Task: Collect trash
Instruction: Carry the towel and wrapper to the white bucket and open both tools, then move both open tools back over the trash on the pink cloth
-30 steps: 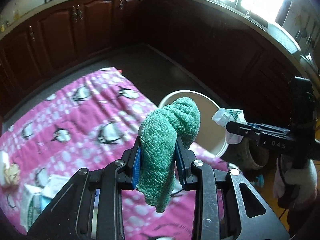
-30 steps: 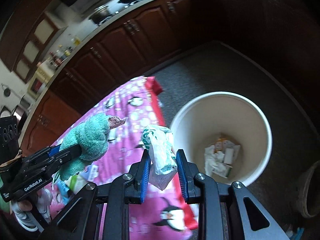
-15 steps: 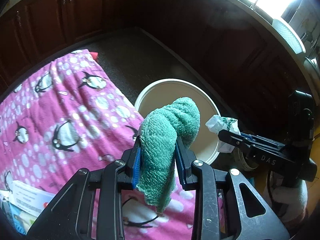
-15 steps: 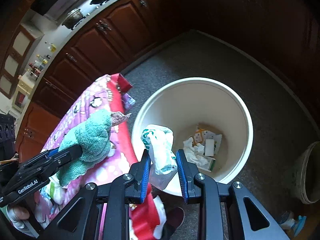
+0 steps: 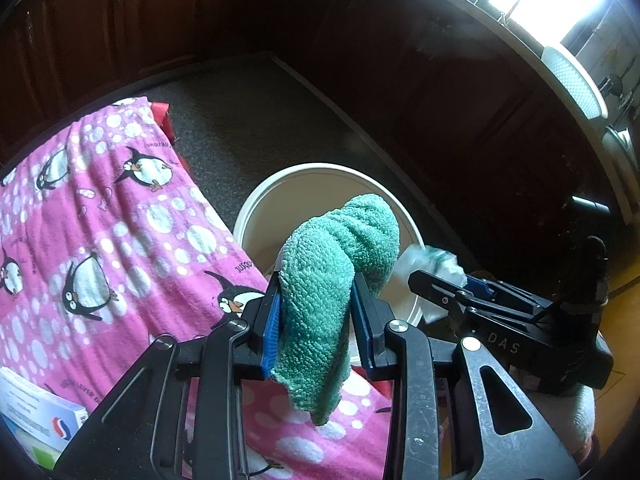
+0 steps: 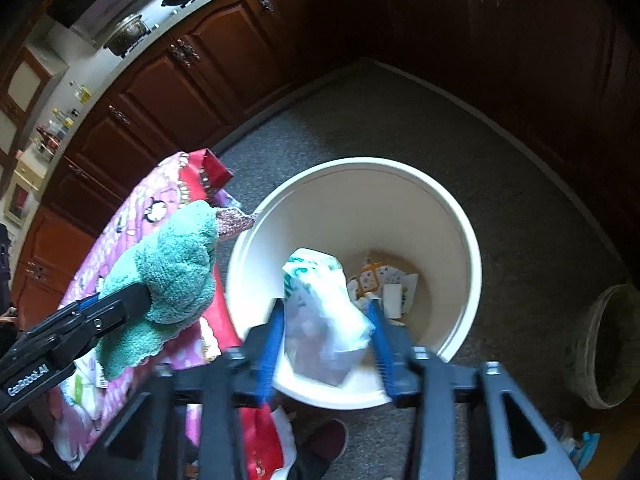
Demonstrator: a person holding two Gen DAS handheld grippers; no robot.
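A fleecy pink penguin blanket [image 5: 100,232] borders a round white plastic bin [image 6: 360,184]. The left gripper [image 5: 318,320] clamps a nubby teal cloth [image 5: 332,280]; the right gripper [image 6: 328,340], jaws parted, frames a crinkled wrapper [image 6: 320,312] above the bin.

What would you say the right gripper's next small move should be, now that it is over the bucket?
Probably just finish letting go. The right gripper sits above the white bucket, its jaws look spread wider than the crumpled wrapper, and the wrapper seems to hang over the bucket's opening, where other trash already lies. The left gripper should keep hold of the green cloth.
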